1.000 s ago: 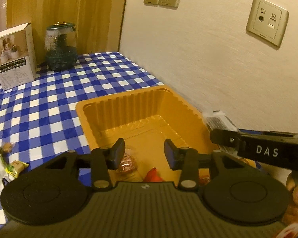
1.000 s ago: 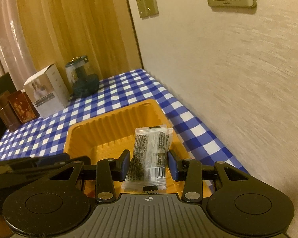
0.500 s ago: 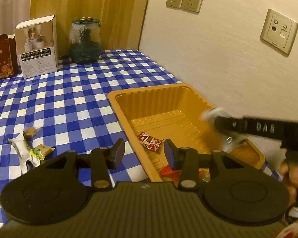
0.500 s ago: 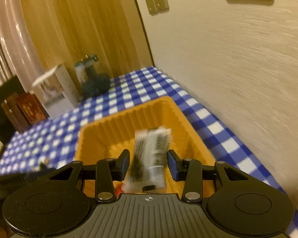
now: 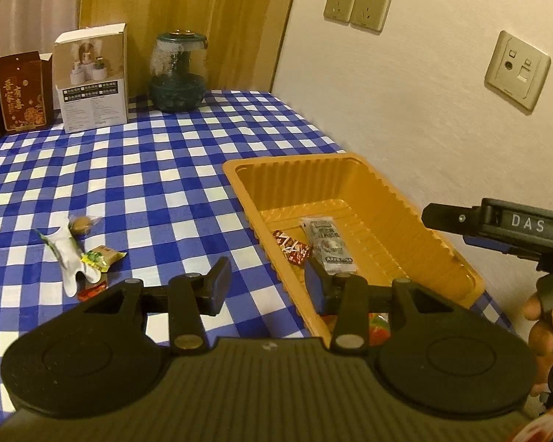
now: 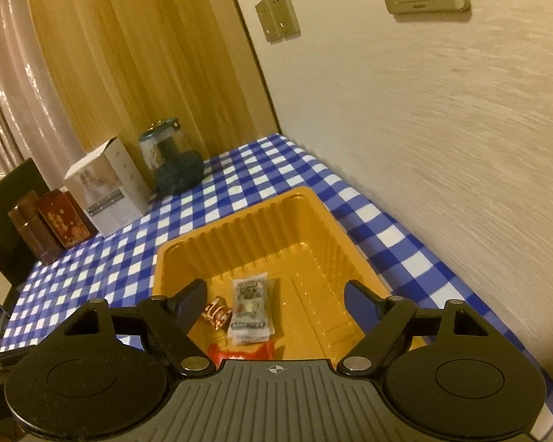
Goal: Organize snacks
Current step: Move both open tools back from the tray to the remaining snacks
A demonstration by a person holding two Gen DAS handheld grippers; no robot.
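White box, green jar behind the orange tray by the wall.

Snack packets lie in the tray; more snacks lie left of it.

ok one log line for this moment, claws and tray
right claw: just opened, empty | grey packet: in orange tray | left claw: empty, narrow gap | loose snacks: on tablecloth
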